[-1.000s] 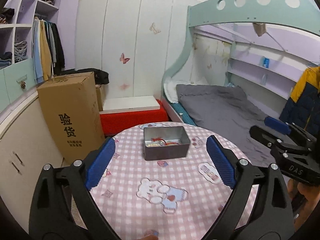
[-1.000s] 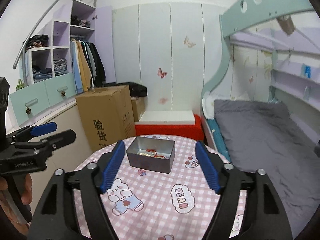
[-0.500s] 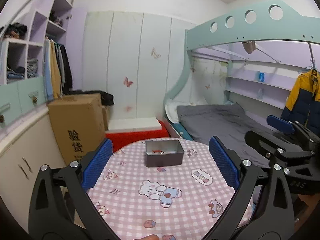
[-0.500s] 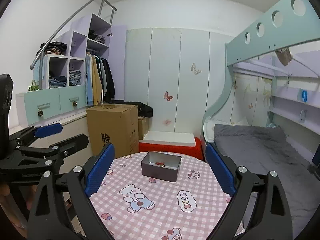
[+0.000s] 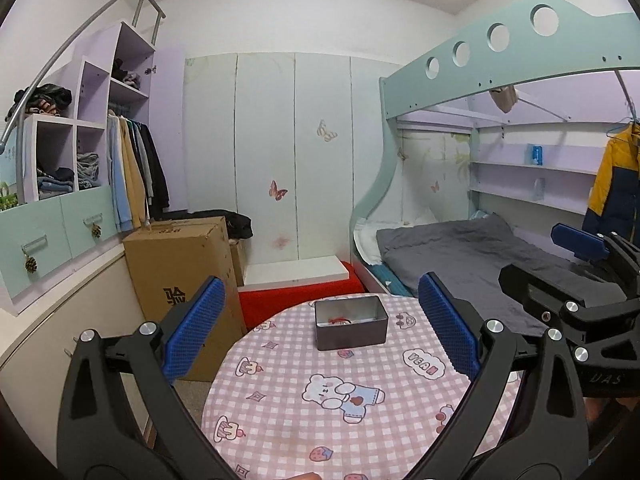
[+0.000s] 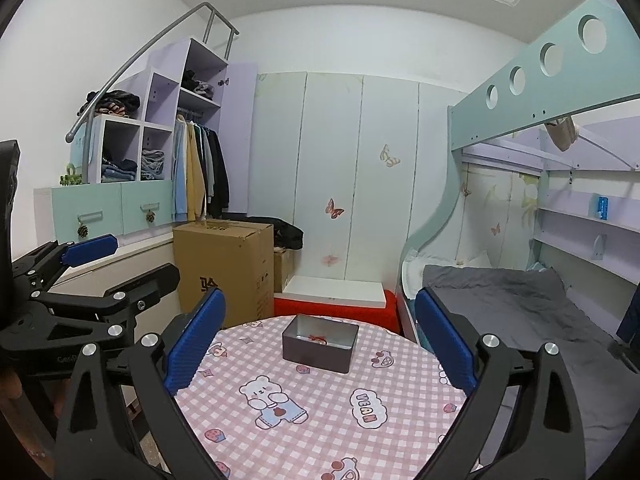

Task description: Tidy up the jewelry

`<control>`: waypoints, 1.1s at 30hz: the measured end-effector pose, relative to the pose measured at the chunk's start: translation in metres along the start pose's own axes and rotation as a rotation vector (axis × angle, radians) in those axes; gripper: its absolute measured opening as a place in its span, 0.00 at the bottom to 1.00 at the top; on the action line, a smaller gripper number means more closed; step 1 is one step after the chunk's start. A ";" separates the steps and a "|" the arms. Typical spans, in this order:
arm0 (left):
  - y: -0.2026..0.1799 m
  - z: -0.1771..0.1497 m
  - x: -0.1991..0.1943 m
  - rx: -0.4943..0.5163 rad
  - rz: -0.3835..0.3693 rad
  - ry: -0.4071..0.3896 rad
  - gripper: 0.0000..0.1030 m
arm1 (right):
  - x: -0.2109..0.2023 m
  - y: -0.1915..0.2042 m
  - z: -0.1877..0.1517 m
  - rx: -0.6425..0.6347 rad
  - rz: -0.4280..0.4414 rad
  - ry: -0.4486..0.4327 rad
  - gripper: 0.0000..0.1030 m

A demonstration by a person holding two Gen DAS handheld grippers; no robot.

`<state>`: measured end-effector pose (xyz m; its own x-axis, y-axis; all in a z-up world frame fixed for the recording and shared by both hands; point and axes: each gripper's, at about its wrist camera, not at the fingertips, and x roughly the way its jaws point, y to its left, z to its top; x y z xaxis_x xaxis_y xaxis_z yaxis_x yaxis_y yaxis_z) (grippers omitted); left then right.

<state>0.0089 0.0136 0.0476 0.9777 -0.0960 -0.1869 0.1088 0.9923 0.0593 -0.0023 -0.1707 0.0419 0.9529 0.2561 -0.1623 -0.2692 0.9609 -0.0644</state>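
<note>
Near the far edge of my round table sits the metal tin holding jewelry. Both my left gripper and right gripper hover spread apart, empty. Behind stand a cardboard box and bunk bed.

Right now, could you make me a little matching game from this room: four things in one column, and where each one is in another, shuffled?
Things:
1. metal tin
2. cardboard box
3. yellow and navy jacket
4. grey blanket

Places:
A. hanging at the far right
B. on the checked tablecloth
C. spread over the lower bunk
D. on the floor, left of the table

Pairs: 1-B, 2-D, 3-A, 4-C
</note>
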 end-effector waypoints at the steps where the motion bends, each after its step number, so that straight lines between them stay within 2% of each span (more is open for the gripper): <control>1: -0.001 0.000 -0.001 0.002 0.003 -0.004 0.93 | -0.001 0.000 0.000 -0.001 -0.003 -0.003 0.89; 22: -0.007 -0.002 -0.006 0.012 0.024 -0.047 0.93 | -0.004 0.001 -0.001 0.004 -0.013 -0.009 0.90; 33: -0.004 -0.002 -0.006 0.007 0.013 -0.049 0.93 | -0.004 0.001 -0.002 0.003 -0.016 -0.008 0.91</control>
<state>0.0023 0.0107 0.0465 0.9866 -0.0874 -0.1380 0.0975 0.9929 0.0683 -0.0064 -0.1714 0.0409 0.9582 0.2415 -0.1536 -0.2535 0.9652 -0.0640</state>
